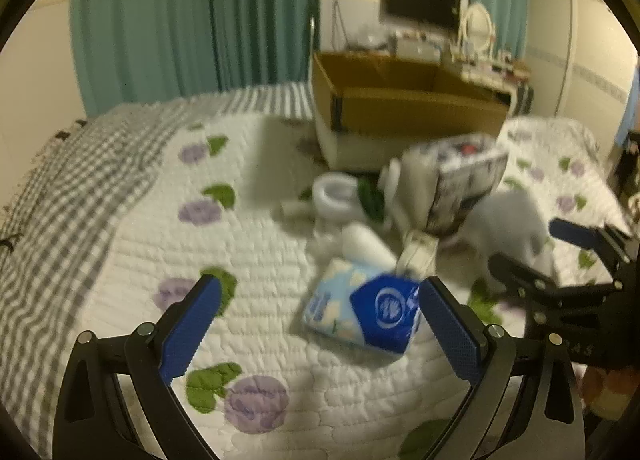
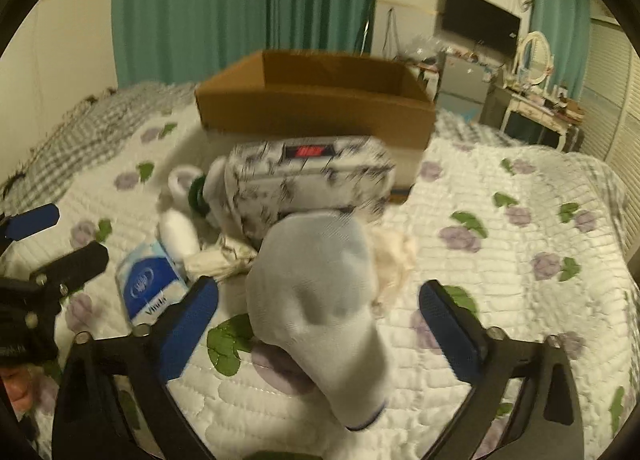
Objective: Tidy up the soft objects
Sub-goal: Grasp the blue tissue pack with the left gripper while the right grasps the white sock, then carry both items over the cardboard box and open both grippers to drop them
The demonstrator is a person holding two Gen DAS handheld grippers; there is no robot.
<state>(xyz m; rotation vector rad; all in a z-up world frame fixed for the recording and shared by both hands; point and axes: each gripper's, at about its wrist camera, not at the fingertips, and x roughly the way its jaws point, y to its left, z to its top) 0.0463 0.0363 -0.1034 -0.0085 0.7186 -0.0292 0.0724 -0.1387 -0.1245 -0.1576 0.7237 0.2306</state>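
A blue tissue pack (image 1: 362,310) lies on the quilted bed, just ahead of my open, empty left gripper (image 1: 320,318), nearer its right finger. It also shows in the right wrist view (image 2: 148,288). A white sock (image 2: 320,300) lies between the open fingers of my right gripper (image 2: 320,322), not pinched. The same sock shows in the left wrist view (image 1: 508,220). A patterned white pouch (image 2: 308,176) lies behind it. An open cardboard box (image 2: 320,100) stands on the bed beyond.
A white tape roll (image 1: 334,190), a white bottle (image 1: 366,242) and a small clear packet (image 1: 418,252) lie among the pile. A fluffy cream item (image 2: 394,256) lies beside the sock. Green curtains, a TV and a dresser stand behind the bed.
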